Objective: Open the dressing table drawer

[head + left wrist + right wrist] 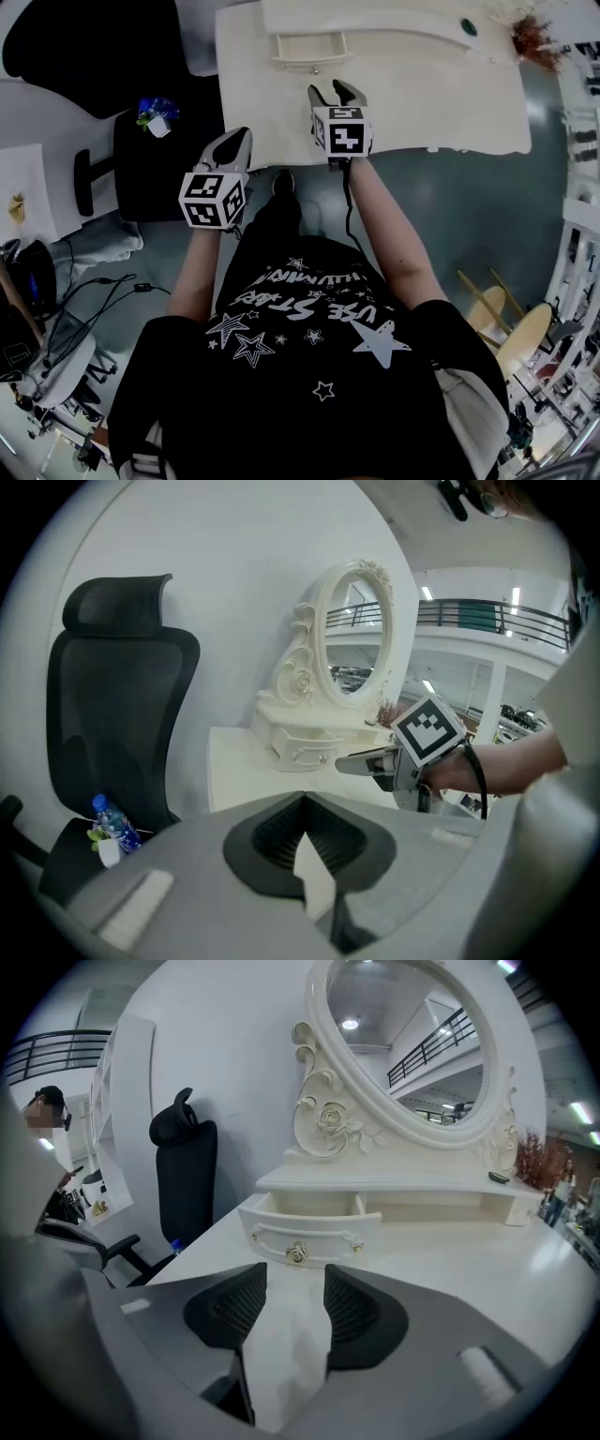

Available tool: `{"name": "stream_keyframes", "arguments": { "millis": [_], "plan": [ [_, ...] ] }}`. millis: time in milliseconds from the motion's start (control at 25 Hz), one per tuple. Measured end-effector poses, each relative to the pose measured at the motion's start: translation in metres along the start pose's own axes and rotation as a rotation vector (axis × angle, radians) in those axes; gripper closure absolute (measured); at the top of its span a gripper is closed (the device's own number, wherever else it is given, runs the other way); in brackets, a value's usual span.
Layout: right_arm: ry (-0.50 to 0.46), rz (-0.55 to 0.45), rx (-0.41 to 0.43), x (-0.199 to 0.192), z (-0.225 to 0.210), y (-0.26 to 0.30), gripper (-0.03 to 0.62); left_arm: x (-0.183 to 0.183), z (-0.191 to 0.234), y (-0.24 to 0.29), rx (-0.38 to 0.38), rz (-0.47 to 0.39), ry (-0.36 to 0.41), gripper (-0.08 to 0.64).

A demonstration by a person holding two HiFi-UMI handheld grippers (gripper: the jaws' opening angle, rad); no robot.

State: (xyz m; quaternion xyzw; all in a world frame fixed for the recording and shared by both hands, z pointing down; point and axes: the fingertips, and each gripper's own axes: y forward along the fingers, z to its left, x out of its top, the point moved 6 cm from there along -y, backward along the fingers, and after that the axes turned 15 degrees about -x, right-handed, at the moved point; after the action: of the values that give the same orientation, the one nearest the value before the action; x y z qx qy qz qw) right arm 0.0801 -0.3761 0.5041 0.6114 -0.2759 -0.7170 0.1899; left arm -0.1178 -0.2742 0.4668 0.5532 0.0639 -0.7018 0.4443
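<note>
Facing the open drawer (305, 1227) of the dressing table (459, 1265), your right gripper (295, 1277) stands spread and empty; your left gripper (302, 801) is pressed together on nothing.

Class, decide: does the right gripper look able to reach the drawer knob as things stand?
Probably yes: the right gripper, jaws apart, faces the knob on the pulled-out drawer, with only tabletop between.
</note>
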Motion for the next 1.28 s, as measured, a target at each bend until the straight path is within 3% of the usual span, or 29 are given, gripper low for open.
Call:
{"name": "stream_keyframes", "arguments": {
  "millis": [440, 720, 840, 1280],
  "plan": [
    [0.031, -0.102, -0.033, -0.005, -0.032, -0.079, 0.409, 0.001, -0.060, -0.025, -0.002, -0.058, 0.069, 0.558],
    [0.045, -0.173, -0.040, -0.023, -0.038, -0.137, 0.481, -0.012, -0.095, -0.053, 0.005, -0.098, 0.109, 0.558],
    [0.050, -0.201, -0.053, -0.032, -0.043, -0.161, 0.564, -0.019, -0.112, -0.064, 0.009, -0.116, 0.118, 0.558],
    [0.086, -0.314, -0.081, -0.084, -0.056, -0.272, 0.565, -0.079, -0.187, -0.117, 0.021, -0.114, 0.117, 0.558]
  ]
}}
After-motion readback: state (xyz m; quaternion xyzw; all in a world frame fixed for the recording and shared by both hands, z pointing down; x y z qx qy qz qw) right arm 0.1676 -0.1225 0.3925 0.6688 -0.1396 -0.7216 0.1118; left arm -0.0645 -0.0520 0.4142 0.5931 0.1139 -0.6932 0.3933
